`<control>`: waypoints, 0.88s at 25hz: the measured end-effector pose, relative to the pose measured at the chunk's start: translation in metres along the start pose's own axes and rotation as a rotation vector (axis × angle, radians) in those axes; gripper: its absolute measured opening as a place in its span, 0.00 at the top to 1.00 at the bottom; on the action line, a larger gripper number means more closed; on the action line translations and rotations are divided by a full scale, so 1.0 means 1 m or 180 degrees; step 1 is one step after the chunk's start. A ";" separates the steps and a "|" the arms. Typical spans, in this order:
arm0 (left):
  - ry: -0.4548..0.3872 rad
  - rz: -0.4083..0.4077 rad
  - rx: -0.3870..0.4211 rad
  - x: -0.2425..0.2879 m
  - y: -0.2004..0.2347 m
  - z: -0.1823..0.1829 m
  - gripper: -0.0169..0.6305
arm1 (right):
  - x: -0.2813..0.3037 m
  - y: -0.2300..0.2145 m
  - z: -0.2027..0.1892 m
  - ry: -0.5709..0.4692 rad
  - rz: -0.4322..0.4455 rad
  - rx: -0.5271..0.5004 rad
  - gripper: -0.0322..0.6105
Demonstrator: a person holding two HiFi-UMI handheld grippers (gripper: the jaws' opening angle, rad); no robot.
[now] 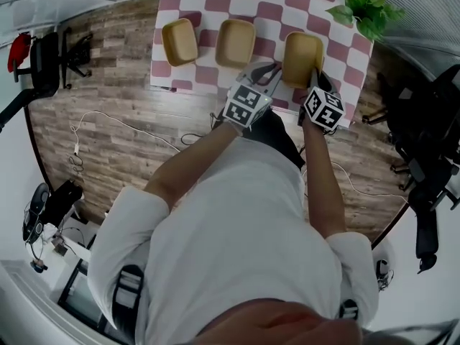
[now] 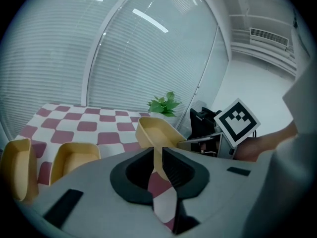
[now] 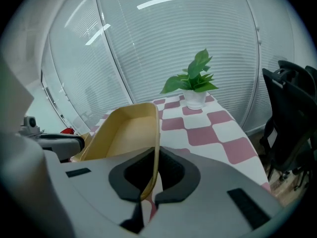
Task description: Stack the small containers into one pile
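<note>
Wore a white short-sleeved shirt with loose sleeves cut above the elbows, over dark trousers. Bore a white cube printed with black square markers on the left gripper and a matching cube on the right gripper. Had pale grey shells, black curved jaws and small black rectangular insets.

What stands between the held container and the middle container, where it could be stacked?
Nothing visible does. The right container, pinched at its rim by the left gripper and the right gripper, has only bare checkered cloth between it and the middle container.
</note>
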State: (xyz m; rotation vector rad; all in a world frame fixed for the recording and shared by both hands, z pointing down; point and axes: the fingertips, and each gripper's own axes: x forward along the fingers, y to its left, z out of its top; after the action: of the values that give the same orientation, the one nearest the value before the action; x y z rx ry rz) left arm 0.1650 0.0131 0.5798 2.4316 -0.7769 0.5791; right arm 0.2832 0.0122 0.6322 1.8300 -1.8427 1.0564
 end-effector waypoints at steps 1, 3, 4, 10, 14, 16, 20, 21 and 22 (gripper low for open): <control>0.0002 0.0001 0.0006 -0.002 -0.002 0.002 0.91 | -0.004 0.003 0.004 -0.0032 0.0006 -0.0003 0.90; -0.0015 -0.0001 -0.0026 -0.006 -0.005 0.008 0.90 | -0.014 0.008 0.010 -0.0094 0.0019 0.0016 0.90; -0.0046 -0.0002 -0.0048 -0.009 -0.007 0.013 0.90 | -0.020 0.009 0.014 -0.0126 0.0021 0.0033 0.90; -0.0170 0.0024 -0.0053 -0.025 -0.018 0.036 0.89 | -0.050 0.013 0.029 -0.0276 0.0016 0.0131 0.90; -0.0212 0.0087 -0.0074 -0.030 -0.020 0.042 0.89 | -0.054 0.016 0.032 -0.0278 0.0072 0.0168 0.90; -0.0220 0.0128 -0.0096 -0.032 -0.020 0.042 0.89 | -0.054 0.018 0.031 -0.0243 0.0098 0.0146 0.90; -0.0269 0.0220 -0.0142 -0.040 -0.014 0.042 0.89 | -0.052 0.028 0.031 -0.0179 0.0183 0.0126 0.90; -0.0285 0.0240 -0.0150 -0.044 -0.011 0.043 0.89 | -0.051 0.032 0.034 -0.0182 0.0205 0.0108 0.90; -0.0295 0.0259 -0.0152 -0.047 -0.008 0.044 0.89 | -0.050 0.038 0.036 -0.0186 0.0226 0.0092 0.90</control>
State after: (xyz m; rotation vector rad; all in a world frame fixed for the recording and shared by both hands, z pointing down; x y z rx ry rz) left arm 0.1449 0.0118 0.5181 2.4061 -0.9208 0.4754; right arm 0.2623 0.0187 0.5635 1.8427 -1.9492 1.0699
